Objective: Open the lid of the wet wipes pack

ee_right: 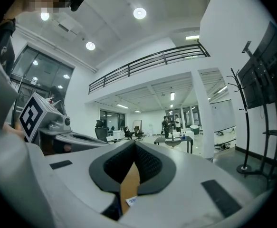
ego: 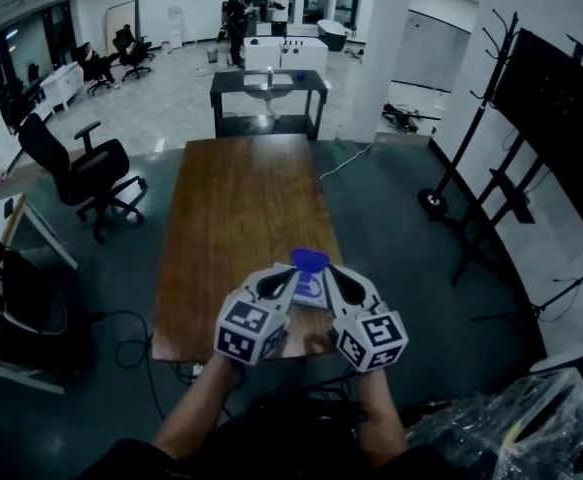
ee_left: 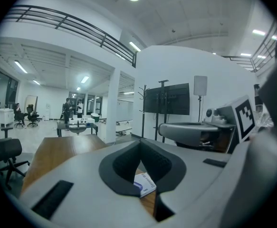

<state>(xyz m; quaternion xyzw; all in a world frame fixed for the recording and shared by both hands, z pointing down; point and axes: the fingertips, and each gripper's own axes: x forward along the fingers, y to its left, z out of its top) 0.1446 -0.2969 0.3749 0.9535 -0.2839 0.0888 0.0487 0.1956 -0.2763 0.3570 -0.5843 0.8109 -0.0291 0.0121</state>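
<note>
The wet wipes pack (ego: 312,290) lies white and blue near the front edge of the long wooden table (ego: 241,208). Its blue lid (ego: 310,259) stands raised at the pack's far side. Both grippers hover side by side just above the pack, pointing forward. My left gripper (ego: 291,274) is shut with nothing held; in its own view (ee_left: 140,145) the pack (ee_left: 146,184) shows below the jaws. My right gripper (ego: 332,272) is shut and empty too (ee_right: 135,149), with a corner of the pack's label (ee_right: 131,201) under it.
A black office chair (ego: 83,172) stands left of the table. A screen on a wheeled stand (ego: 554,118) is at the right. A small dark table (ego: 268,92) stands beyond the far end. A plastic bag (ego: 501,430) lies at the bottom right and cables (ego: 131,348) on the floor.
</note>
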